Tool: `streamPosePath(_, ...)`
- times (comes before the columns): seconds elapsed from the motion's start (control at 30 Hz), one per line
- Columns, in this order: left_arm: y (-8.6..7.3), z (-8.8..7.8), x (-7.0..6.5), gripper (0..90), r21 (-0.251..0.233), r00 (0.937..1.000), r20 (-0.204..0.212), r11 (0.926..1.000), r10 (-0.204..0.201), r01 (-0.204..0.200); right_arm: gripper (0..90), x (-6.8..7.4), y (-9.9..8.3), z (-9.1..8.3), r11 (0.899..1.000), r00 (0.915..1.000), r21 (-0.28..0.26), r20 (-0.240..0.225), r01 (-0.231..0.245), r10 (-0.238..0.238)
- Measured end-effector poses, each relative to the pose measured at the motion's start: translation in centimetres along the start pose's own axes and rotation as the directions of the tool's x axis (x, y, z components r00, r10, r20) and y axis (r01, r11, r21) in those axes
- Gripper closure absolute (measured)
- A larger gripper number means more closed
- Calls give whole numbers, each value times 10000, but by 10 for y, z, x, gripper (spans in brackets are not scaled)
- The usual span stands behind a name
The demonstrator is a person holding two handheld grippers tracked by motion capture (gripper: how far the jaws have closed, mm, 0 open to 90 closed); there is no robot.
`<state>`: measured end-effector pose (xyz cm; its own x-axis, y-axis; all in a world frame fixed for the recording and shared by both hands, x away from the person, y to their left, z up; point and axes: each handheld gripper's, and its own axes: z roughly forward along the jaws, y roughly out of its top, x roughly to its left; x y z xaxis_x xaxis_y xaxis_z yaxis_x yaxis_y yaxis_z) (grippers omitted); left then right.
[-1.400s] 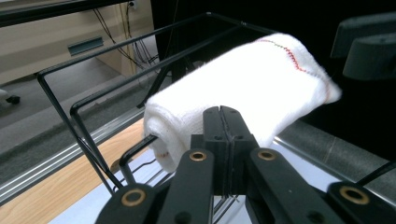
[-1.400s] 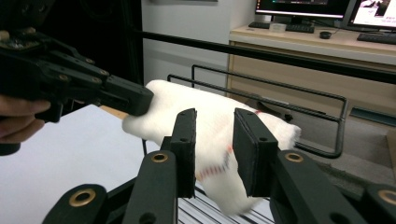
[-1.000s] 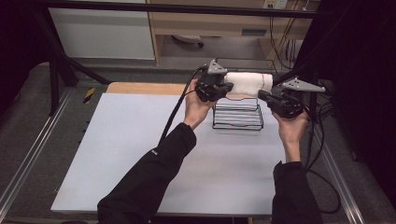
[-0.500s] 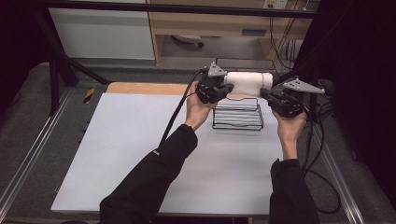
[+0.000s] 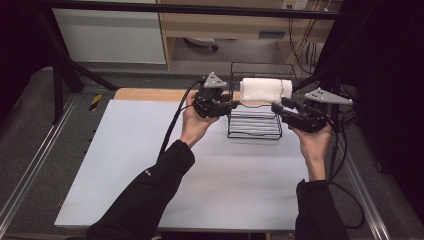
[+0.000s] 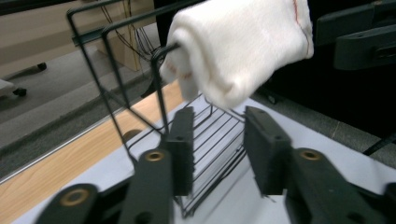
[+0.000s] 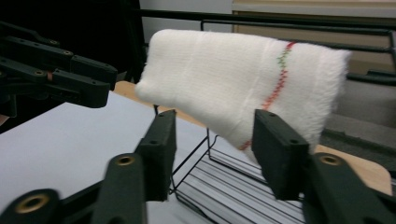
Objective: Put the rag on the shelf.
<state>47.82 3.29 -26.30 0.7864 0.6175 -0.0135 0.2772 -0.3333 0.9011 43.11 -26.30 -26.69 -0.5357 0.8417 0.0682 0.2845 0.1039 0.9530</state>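
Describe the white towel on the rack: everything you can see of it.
The white towel is a folded, soft, ribbed cloth with a thin line of red and green stitching near one end. It hangs draped over the top bar of the black wire rack, its lower edge sagging. Nothing grips it: the left gripper and right gripper, jaws just opened, stand apart from its two ends.
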Motion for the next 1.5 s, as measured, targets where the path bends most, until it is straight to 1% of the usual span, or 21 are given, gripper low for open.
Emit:
streamPosePath(0.07, -8, -7, 3, 538, 144, 9999, 51, 9998, -102, 101, 384, 4, -2, 0, 9999, 9999, 80, -125, -61, 62)
streamPosePath(0.13, -17, -15, 7, 491, 229, 10000, -31, 9997, -71, 71, 322, 7, -6, 0, 9998, 9996, 94, -240, -158, 160)
streamPosePath(0.2, -27, -22, 12, 441, 348, 9997, -11, 9991, -246, 246, 258, 10, -11, 1, 9996, 9991, 144, -335, -249, 254)
streamPosePath(0.27, -39, -29, 17, 376, 485, 9992, -94, 9980, -397, 401, 218, 13, -16, 2, 9995, 9990, 223, -388, -219, 227)
streamPosePath(0.33, -51, -36, 22, 330, 667, 9989, -207, 9968, -422, 435, 169, 15, -21, 4, 9995, 9990, 280, -419, -168, 180)
streamPosePath(0.4, -64, -44, 26, 291, 772, 9986, -314, 9960, -437, 460, 136, 17, -27, 6, 9991, 9987, 363, -465, -202, 219)
streamPosePath(0.5, -82, -57, 34, 234, 804, 9977, -440, 9952, -519, 553, 89, 20, -36, 9, 9984, 9974, 504, -646, -273, 306)
streamPosePath(0.67, -115, -76, 43, 140, 918, 9957, -665, 9933, -645, 705, 35, 24, -53, 14, 9950, 9941, 970, -1031, -241, 341)
streamPosePath(0.83, -151, -96, 51, 96, 1066, 9940, -736, 9904, -806, 882, 7, 28, -72, 15, 9909, 9900, 1307, -1329, -308, 483)
streamPosePath(0.87, -158, -100, 52, 92, 1109, 9934, -764, 9894, -857, 939, 7, 28, -76, 16, 9905, 9897, 1352, -1359, -261, 446)
streamPosePath(1.03, -187, -118, 55, 81, 1221, 9909, -914, 9864, -989, 1097, 6, 31, -96, 16, 9868, 9875, 1604, -1502, -235, 479)
streamPosePath(1.13, -202, -127, 57, 80, 1164, 9879, -997, 9846, -1189, 1303, 6, 33, -110, 17, 9831, 9863, 1817, -1566, -230, 520)
streamPosePath(1.23, -215, -135, 58, 80, 1279, 9868, -1059, 9824, -1227, 1359, 5, 33, -124, 17, 9777, 9845, 2080, -1635, -279, 629)
streamPosePath(1.37, -232, -145, 59, 81, 1302, 9846, -1122, 9803, -1344, 1486, 5, 33, -143, 15, 9705, 9823, 2394, -1728, -290, 719)
streamPosePath(1.4, -236, -147, 60, 81, 1332, 9844, -1185, 9803, -1301, 1456, 5, 33, -148, 15, 9689, 9824, 2462, -1735, -248, 692)
streamPosePath(1.47, -243, -151, 61, 84, 1301, 9829, -1207, 9794, -1391, 1546, 5, 32, -157, 13, 9637, 9823, 2651, -1704, -306, 781)
streamPosePath(1.5, -246, -153, 61, 85, 1320, 9834, -1196, 9796, -1361, 1516, 5, 32, -161, 12, 9616, 9825, 2730, -1691, -289, 775)
